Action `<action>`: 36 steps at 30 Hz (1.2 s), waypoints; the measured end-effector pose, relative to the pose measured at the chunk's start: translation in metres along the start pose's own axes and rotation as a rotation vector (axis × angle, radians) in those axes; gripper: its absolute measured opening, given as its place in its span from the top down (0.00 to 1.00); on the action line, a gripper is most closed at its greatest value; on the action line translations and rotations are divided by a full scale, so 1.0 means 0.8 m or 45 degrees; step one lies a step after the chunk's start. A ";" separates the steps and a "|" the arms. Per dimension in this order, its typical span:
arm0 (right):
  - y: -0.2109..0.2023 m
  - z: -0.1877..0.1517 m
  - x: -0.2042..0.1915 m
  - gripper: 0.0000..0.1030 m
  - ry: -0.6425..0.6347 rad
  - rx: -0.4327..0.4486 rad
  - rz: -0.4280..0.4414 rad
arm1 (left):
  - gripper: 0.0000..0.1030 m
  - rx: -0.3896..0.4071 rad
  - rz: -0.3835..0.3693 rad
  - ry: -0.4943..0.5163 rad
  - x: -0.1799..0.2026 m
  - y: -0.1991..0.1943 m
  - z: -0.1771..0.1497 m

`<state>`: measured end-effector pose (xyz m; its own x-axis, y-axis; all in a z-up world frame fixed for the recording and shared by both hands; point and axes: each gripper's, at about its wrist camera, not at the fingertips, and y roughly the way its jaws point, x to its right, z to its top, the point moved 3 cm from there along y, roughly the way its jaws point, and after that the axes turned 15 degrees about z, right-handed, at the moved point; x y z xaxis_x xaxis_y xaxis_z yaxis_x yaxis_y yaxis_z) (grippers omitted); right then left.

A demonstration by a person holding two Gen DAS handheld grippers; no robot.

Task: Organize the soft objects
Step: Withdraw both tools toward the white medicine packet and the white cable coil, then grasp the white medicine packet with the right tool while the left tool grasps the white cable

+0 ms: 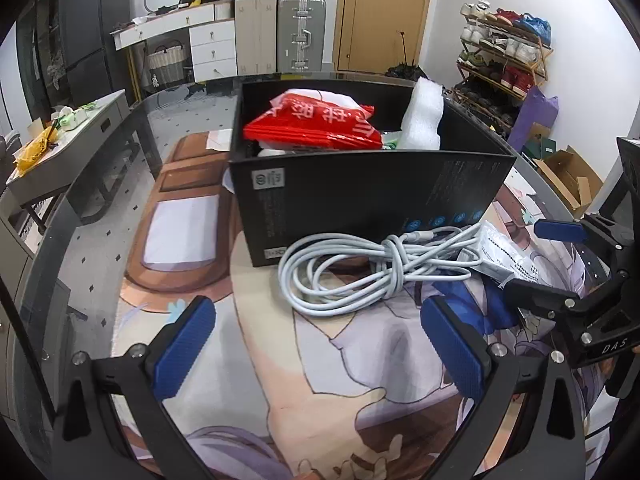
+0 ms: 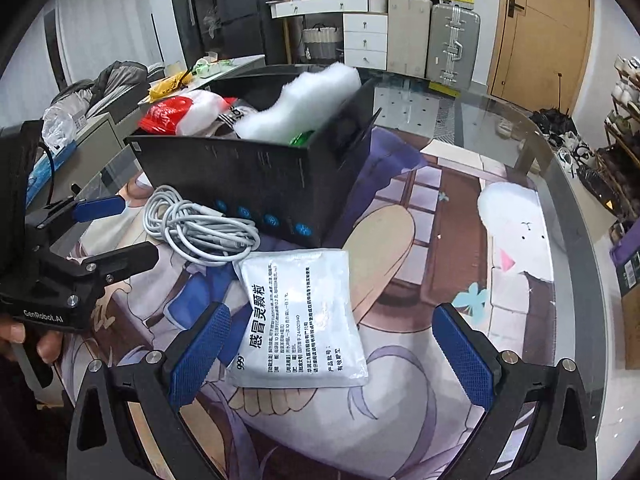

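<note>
I am working in a lived-in home room. Beyond the glass table (image 1: pixel 120 168), I am seeing suitcases (image 1: pixel 300 34) beside a wooden door (image 1: pixel 384 16), a white drawer desk (image 1: pixel 212 44), and a loaded shoe rack (image 1: pixel 504 64).

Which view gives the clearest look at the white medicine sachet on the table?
The right wrist view: the medicine sachet lies flat and whole, its print readable, just ahead of the open right gripper. In the left wrist view only part of it shows, behind the coiled white cable.
</note>
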<state>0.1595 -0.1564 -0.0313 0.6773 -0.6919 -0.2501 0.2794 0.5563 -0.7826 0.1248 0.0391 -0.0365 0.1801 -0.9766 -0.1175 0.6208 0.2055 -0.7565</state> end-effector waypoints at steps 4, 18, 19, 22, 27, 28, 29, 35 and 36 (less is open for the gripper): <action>0.008 -0.003 0.001 0.01 -0.003 -0.032 0.001 | 0.00 -0.003 -0.002 0.031 0.012 0.001 0.002; 0.010 -0.007 -0.001 0.01 -0.023 -0.041 -0.042 | 0.00 -0.067 0.018 0.037 0.020 0.016 0.013; 0.010 -0.007 -0.001 0.01 -0.024 -0.041 -0.042 | 0.00 -0.067 0.022 0.041 0.020 0.017 0.013; 0.009 -0.007 -0.002 0.01 -0.021 -0.038 -0.045 | 0.00 -0.067 0.025 0.040 0.020 0.017 0.013; 0.011 -0.005 -0.002 0.01 -0.006 -0.035 -0.059 | 0.00 -0.075 0.027 0.024 0.019 0.019 0.015; 0.012 -0.005 -0.002 0.01 0.002 -0.034 -0.065 | 0.00 -0.078 0.032 0.026 0.020 0.020 0.015; 0.013 -0.004 -0.002 0.01 0.016 -0.031 -0.075 | 0.00 -0.080 0.038 0.029 0.020 0.020 0.015; 0.015 -0.001 -0.003 0.01 0.070 -0.015 -0.120 | 0.00 -0.088 0.075 0.058 0.026 0.023 0.015; 0.015 -0.001 -0.003 0.01 0.071 -0.013 -0.118 | 0.00 -0.089 0.074 0.056 0.026 0.023 0.015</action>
<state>0.1607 -0.1490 -0.0405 0.6100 -0.7647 -0.2076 0.3318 0.4844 -0.8095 0.1494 0.0234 -0.0449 0.1797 -0.9653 -0.1893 0.5554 0.2584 -0.7904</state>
